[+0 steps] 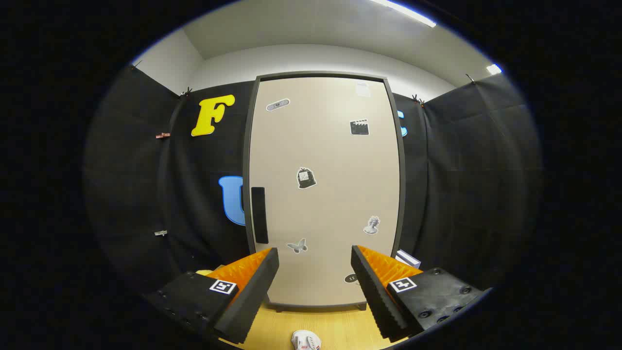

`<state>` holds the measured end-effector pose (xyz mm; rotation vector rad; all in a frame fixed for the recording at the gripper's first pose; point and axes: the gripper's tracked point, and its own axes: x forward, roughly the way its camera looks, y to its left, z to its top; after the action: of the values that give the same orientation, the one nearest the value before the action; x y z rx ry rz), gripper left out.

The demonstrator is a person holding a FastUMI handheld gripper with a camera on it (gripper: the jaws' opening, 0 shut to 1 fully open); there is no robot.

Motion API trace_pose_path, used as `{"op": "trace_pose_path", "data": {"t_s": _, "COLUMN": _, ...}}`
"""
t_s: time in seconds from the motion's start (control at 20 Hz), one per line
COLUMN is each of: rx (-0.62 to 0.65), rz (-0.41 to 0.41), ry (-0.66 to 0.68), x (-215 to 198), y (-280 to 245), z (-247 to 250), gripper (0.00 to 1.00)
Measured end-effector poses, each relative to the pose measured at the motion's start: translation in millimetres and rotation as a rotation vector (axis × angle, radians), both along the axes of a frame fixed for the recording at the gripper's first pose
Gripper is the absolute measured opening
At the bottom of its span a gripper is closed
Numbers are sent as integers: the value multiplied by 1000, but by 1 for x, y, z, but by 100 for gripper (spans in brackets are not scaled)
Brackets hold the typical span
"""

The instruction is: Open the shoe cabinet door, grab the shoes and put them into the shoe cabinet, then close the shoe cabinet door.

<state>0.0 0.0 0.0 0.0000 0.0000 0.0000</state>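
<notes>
Straight ahead of the claw (pixel 315 282) stands the tall beige shoe cabinet (pixel 325 194) on the yellow wooden surface (pixel 335 325), its door shut and its dark vertical handle (pixel 259 215) at the left edge. Claw fingers are spread wide, holding nothing. A white shoe (pixel 306 340) lies between them, just below.

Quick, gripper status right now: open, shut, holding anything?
Gripper: open, holding nothing; its fingers are spread apart, aimed at the closed shoe cabinet door beyond them, with a shoe on the floor between them.
</notes>
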Motion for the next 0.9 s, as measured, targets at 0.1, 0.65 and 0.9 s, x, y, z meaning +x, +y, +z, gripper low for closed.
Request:
{"op": "trace_pose_path", "data": {"t_s": 0.1, "rx": -4, "rz": -7, "ry": 1, "x": 5, "y": 3, "z": -2, "gripper": 98}}
{"op": "trace_pose_path", "data": {"t_s": 0.65, "rx": -10, "rz": -24, "ry": 3, "x": 22, "y": 14, "z": -5, "gripper": 98}}
{"op": "trace_pose_path", "data": {"t_s": 0.9, "rx": -10, "rz": -26, "ry": -3, "x": 24, "y": 14, "z": -3, "gripper": 98}}
